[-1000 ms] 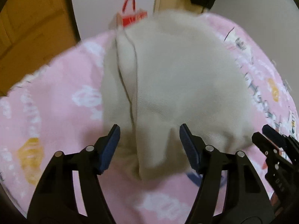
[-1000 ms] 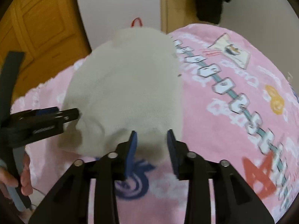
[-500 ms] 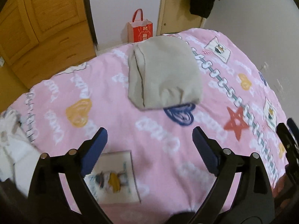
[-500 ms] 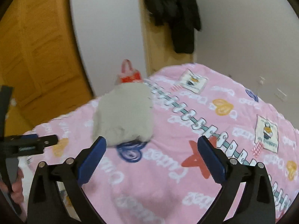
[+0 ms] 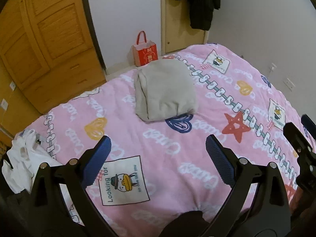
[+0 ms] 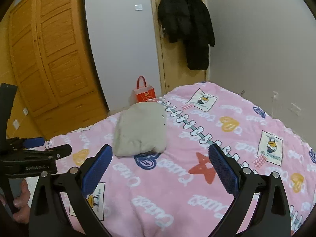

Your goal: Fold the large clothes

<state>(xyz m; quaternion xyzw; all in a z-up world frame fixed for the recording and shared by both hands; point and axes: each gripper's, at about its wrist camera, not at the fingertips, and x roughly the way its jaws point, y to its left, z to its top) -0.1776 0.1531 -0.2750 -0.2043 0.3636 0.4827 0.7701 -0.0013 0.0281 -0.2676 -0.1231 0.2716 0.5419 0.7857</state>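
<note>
Bedroom: we look down on a pink printed bedspread (image 5: 158,213) that runs to the far wall, where a wooden wardrobe (image 6: 53,55) and a door hung with a black coat (image 6: 187,23) stand.
Left gripper (image 5: 157,148): our jaws have just been opening and now stand wide, nothing between them, only bare bedspread below.
Right gripper (image 6: 160,156): jaws equally wide and empty.
Folded grey garment (image 5: 165,91): lies as a compact bundle near the bed's far edge, well apart from both tools, just before a red gift bag (image 5: 146,54) on the floor.
Open room: broad clear bedspread between us and the bundle; white clothes (image 5: 23,164) heaped at the left edge.
Change: a second ago both tools were at the garment; now we are raised and drawn back.
Pose: both tools tilt downward, side by side.
</note>
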